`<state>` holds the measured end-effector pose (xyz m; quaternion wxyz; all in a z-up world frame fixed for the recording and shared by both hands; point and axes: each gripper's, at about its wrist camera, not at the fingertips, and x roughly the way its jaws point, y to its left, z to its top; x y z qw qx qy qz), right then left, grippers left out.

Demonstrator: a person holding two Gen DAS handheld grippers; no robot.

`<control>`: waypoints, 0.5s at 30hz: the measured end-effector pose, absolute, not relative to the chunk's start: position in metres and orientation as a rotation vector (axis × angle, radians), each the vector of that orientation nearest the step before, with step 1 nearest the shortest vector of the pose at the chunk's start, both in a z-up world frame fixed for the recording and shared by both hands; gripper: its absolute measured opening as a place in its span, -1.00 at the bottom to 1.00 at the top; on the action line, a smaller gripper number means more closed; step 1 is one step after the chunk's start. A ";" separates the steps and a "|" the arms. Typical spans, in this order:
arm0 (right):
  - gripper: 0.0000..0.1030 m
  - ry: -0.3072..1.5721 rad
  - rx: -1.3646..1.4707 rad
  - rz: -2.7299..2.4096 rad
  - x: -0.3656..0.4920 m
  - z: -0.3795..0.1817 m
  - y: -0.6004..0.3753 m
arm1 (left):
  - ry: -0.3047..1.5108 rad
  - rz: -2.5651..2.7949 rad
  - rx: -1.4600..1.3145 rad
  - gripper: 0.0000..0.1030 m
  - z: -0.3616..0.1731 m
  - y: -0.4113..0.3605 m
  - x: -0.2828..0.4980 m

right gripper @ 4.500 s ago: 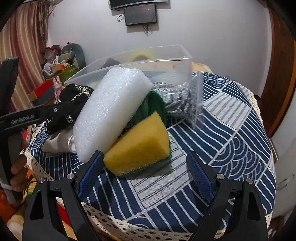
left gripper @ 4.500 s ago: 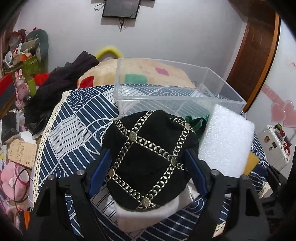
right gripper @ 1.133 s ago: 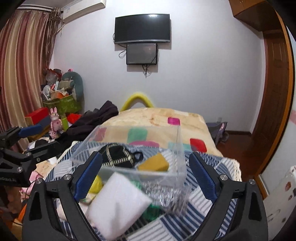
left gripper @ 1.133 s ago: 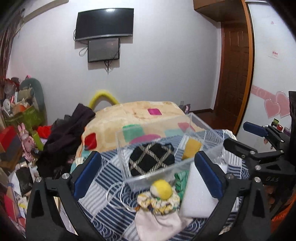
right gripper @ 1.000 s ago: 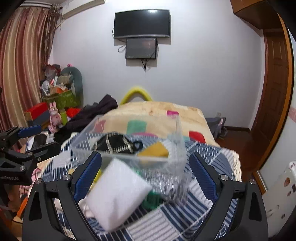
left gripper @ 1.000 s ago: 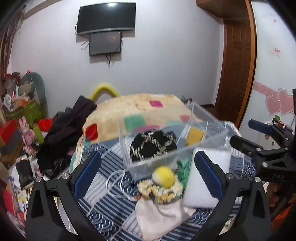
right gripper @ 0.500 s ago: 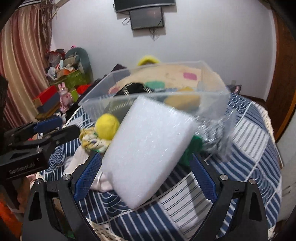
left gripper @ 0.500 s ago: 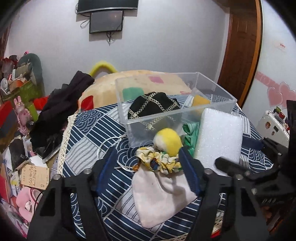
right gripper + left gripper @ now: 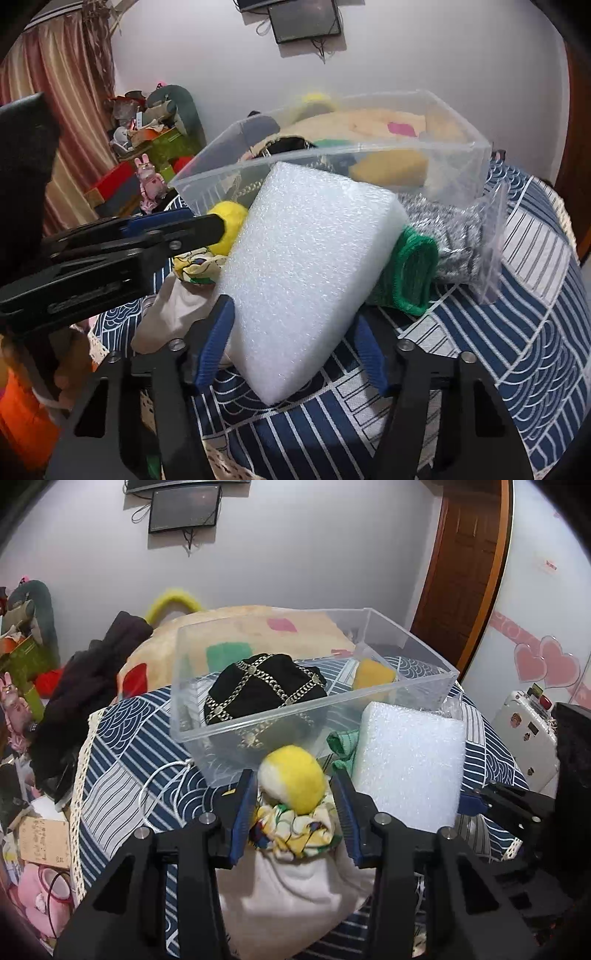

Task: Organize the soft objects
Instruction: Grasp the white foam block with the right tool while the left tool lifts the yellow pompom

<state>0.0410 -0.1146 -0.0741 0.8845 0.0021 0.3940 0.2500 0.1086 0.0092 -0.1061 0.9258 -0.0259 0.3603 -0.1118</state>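
A clear plastic bin [image 9: 314,716] stands on the blue patterned table and holds a black cap with gold chains [image 9: 266,686] and a yellow sponge [image 9: 373,672]. My left gripper [image 9: 293,805] is shut on a yellow-and-white plush ball [image 9: 291,779] that sits on a colourful scrunchie [image 9: 295,830] and a white cloth pouch [image 9: 295,886]. My right gripper [image 9: 291,343] is shut on a white foam block [image 9: 306,266], which also shows in the left wrist view [image 9: 410,764]. A green knitted cloth [image 9: 410,273] lies beside the block.
A clear bag of silver scrubbers [image 9: 458,236] lies right of the foam block. The table edge with lace trim [image 9: 79,775] is on the left. Behind are a bed with a blanket [image 9: 236,627], dark clothes [image 9: 85,672] and clutter on the floor.
Both grippers came down to the table from above the bin. The left closed on the plush ball and the right closed on the foam block.
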 end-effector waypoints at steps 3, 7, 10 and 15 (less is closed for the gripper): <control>0.00 0.780 -0.026 0.493 0.032 -0.068 -0.117 | 0.744 -0.243 -0.053 -0.19 -0.108 0.006 0.114; -0.11 0.740 -0.036 0.483 0.026 -0.061 -0.128 | 0.760 -0.242 -0.047 -0.19 -0.114 0.002 0.123; -0.17 0.715 -0.044 0.467 0.024 -0.055 -0.133 | 0.757 -0.237 -0.038 -0.40 -0.117 -0.001 0.126; -0.26 0.694 -0.010 0.458 0.026 -0.046 -0.145 | 0.733 -0.242 -0.043 -0.55 -0.112 0.004 0.118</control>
